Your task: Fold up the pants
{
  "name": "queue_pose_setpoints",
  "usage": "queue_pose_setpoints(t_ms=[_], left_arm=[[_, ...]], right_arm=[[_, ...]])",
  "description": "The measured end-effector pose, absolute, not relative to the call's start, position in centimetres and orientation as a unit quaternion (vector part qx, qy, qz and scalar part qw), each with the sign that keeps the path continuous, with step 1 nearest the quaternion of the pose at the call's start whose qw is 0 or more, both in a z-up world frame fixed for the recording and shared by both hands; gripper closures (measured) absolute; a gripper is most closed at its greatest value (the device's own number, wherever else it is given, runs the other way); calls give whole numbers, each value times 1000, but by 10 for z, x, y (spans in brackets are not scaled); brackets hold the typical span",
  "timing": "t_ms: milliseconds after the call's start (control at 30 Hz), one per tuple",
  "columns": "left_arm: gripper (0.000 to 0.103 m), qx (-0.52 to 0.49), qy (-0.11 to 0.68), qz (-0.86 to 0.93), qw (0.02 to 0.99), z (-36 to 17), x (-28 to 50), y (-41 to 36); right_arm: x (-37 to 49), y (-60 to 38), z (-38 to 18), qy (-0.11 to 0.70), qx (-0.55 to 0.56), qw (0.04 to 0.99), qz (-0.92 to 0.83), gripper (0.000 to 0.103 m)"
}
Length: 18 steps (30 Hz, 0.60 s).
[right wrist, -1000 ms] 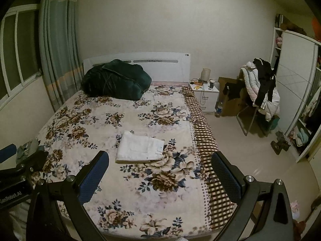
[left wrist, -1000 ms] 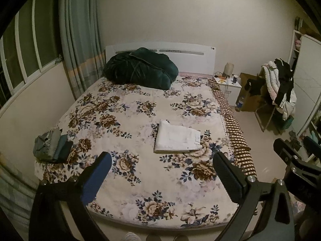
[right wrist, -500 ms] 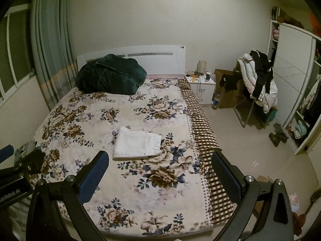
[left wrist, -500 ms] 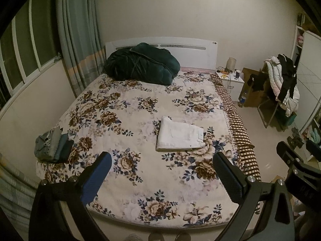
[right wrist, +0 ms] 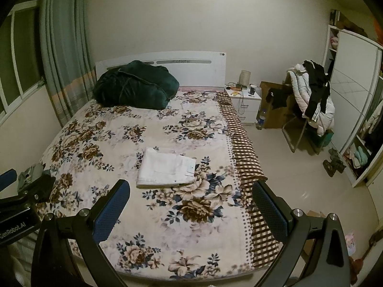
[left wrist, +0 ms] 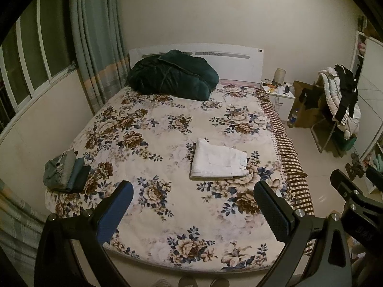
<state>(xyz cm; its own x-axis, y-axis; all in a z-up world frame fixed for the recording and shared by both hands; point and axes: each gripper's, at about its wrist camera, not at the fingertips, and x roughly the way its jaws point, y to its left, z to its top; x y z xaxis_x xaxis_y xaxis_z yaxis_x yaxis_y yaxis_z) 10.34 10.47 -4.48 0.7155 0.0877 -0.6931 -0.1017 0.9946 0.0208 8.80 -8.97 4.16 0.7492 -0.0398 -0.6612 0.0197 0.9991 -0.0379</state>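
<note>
Floral bed [left wrist: 167, 215], green duvet [left wrist: 172, 75], nightstand w/ lamp [left wrist: 279, 76], clothes-piled chair [left wrist: 340, 105]

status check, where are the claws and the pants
Left claw and right claw open, empty, held above the foot of the bed. White pants folded flat on the bedspread. Nothing between claws and pants.

In the right wrist view, white lettering reading "enRobot.AI", its start cut off by the frame edge, stands on the black body of the left hand-held gripper [right wrist: 8, 179]. Nothing else is legible.
</note>
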Motion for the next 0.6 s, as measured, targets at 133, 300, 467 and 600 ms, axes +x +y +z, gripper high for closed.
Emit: queue_pose_setpoints(t_ms=[133, 300, 467, 600], left_arm=[[0, -8, 374, 51, 926, -45, 104, 105], [0, -8, 374, 51, 926, -44, 104, 106], [0, -9, 374, 50, 926, -44, 105, 105], [0, -7, 373, 52, 926, -45, 103, 106]], right_arm=[[89, -91, 42, 355, -15, 935, -12, 0], [89, -90, 41, 356, -16, 934, -12, 0], [90, -90, 41, 355, -16, 935, -10, 0], [90, -91, 41, 354, -17, 935, -8, 0]])
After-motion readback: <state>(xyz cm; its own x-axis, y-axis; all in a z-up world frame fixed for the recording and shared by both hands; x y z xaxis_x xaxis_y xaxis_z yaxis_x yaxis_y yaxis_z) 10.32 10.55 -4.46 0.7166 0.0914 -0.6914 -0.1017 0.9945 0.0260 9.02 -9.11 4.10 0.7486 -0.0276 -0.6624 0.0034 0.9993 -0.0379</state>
